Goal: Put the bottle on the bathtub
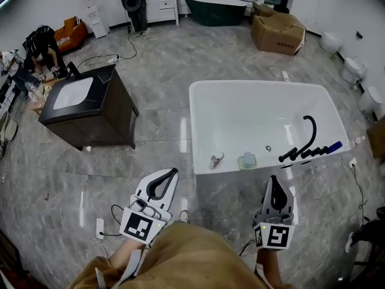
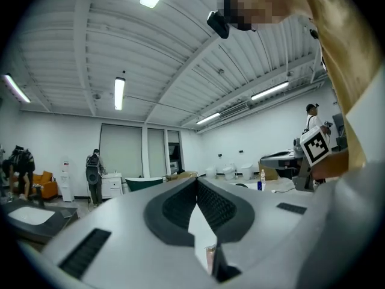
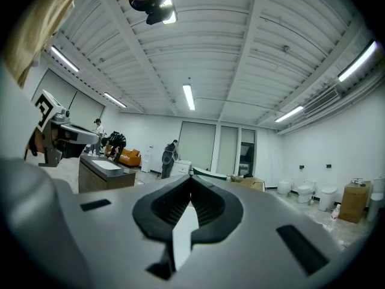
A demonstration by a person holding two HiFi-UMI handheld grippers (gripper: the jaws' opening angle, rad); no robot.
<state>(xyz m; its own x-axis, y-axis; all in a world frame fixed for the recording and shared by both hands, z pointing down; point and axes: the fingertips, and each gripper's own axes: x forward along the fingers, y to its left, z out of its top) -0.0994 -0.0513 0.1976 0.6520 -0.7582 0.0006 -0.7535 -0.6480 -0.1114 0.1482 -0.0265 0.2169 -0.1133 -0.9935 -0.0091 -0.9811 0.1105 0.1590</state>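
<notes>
Grey marble floor (image 1: pixel 150 59) surrounds a white bathtub (image 1: pixel 258 83) at centre right of the frame. What I take for the bottle (image 1: pixel 246 160) already stands on its near rim, apparently upright, though from above its shape is hard to read. It lies just above and left of the right gripper (image 1: pixel 275 182), well right of the left gripper (image 1: pixel 172 174) — both pressed together, empty.
</notes>
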